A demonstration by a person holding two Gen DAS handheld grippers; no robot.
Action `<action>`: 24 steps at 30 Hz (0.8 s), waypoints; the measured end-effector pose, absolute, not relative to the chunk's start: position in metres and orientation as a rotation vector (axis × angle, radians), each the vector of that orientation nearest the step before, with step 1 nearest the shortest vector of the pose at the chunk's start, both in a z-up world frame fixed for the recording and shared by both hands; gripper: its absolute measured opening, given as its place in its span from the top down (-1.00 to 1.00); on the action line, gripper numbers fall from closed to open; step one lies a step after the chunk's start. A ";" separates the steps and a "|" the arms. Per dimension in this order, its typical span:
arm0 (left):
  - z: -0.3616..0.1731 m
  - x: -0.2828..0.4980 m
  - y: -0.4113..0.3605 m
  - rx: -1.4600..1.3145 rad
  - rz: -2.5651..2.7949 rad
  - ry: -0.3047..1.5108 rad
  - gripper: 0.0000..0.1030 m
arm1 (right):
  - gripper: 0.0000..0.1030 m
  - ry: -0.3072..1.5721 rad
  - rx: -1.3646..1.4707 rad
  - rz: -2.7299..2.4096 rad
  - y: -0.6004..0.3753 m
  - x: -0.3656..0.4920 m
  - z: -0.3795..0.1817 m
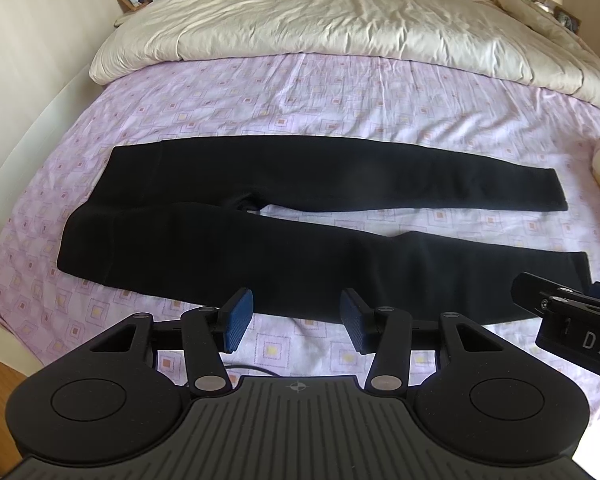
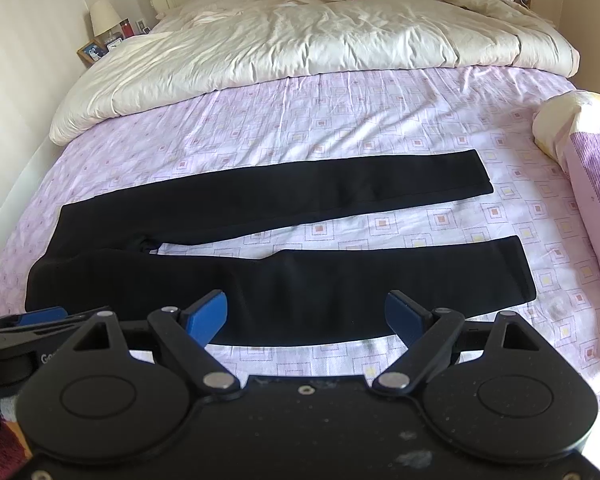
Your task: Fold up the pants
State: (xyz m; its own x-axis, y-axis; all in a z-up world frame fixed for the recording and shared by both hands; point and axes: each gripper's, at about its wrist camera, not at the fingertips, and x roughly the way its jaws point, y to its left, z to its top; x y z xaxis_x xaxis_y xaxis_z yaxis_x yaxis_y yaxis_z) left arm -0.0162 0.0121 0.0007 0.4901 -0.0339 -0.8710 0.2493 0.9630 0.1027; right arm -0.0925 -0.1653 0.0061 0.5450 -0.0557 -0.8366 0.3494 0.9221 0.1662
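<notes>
Black pants (image 1: pixel 300 216) lie flat on the pink patterned bed sheet (image 1: pixel 300 92), waistband to the left, both legs stretched to the right with a gap between them. They also show in the right wrist view (image 2: pixel 284 280). My left gripper (image 1: pixel 297 320) is open and empty, hovering just in front of the near leg's front edge. My right gripper (image 2: pixel 305 318) is open and empty, just in front of the near leg too. The right gripper's body (image 1: pixel 572 320) shows at the right edge of the left wrist view.
A rumpled cream duvet (image 1: pixel 340 28) covers the far half of the bed. A folded pink-and-cream blanket (image 2: pixel 584 168) lies at the right edge. Bedside tables with lamps (image 2: pixel 103 16) and photo frames stand on both far sides. Wooden floor (image 1: pixel 0 376) shows at lower left.
</notes>
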 end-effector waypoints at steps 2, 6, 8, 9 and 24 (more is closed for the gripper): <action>0.000 -0.017 0.012 0.228 -0.173 1.050 0.09 | -0.76 0.970 0.335 -0.248 -0.166 -0.092 0.006; -0.001 -0.018 0.010 0.223 -0.171 1.060 0.08 | -0.76 0.976 0.339 -0.248 -0.164 -0.092 0.005; -0.001 -0.018 0.009 0.221 -0.170 1.063 0.08 | -0.76 0.980 0.337 -0.246 -0.164 -0.092 0.005; -0.002 -0.018 0.008 0.220 -0.169 1.064 0.08 | -0.76 0.981 0.336 -0.244 -0.164 -0.092 0.004; -0.005 -0.022 0.008 0.224 -0.165 1.073 0.08 | -0.76 0.987 0.332 -0.227 -0.165 -0.094 0.004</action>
State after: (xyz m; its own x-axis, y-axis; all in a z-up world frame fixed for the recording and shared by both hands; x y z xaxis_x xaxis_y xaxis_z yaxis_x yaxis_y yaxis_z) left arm -0.0220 0.0078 -0.0051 0.4690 -0.0250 -0.8829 0.2421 0.9650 0.1013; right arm -0.0939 -0.1654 0.0040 0.5341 -0.0371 -0.8446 0.3351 0.9265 0.1712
